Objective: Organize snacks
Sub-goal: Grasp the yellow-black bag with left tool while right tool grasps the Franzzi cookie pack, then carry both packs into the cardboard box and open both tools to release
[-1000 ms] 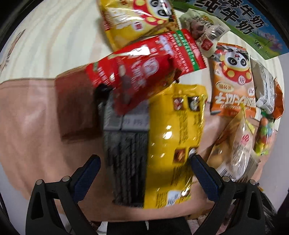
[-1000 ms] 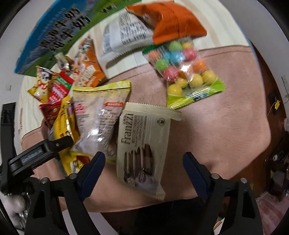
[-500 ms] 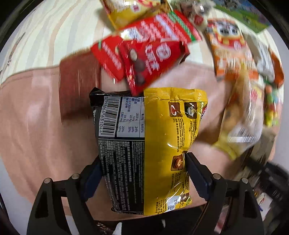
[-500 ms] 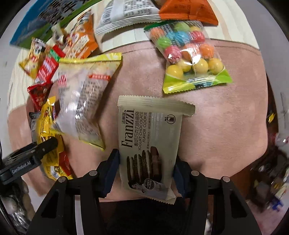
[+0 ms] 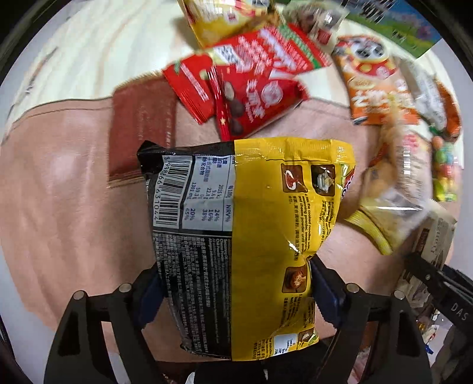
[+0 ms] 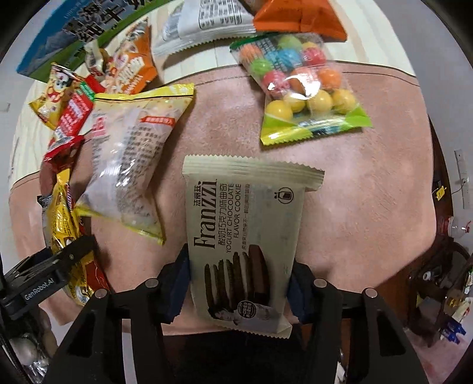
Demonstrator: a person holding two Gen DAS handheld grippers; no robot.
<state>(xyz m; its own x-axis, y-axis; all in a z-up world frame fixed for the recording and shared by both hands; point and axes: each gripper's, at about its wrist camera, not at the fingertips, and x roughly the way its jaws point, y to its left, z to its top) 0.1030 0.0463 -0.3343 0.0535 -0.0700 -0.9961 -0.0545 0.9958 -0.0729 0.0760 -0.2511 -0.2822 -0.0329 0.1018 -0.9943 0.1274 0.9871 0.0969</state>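
My left gripper (image 5: 235, 291) is shut on a yellow and black snack bag (image 5: 251, 236), its blue pads pressing both sides of the bag's near half. My right gripper (image 6: 241, 288) is shut on a cream Franzzi cookie pack (image 6: 245, 233) in the same way. Both lie over a pink cloth (image 6: 369, 206). The left gripper (image 6: 56, 265) and its yellow bag (image 6: 63, 224) also show at the left of the right wrist view. The right gripper's finger (image 5: 437, 280) shows at the right edge of the left wrist view.
A clear yellow-edged bag (image 6: 130, 159) lies between the two held packs. A gumball bag (image 6: 304, 88), red packets (image 5: 254, 85), orange panda packs (image 5: 375, 85), a white and orange pack (image 6: 212, 20) and a milk carton (image 6: 74, 32) lie farther back. The cloth's edge drops off at right.
Both grippers have closed from wide open onto their packs. The left one moved nearer its bag, and the red packet that overlapped the bag's top now lies clear of it.
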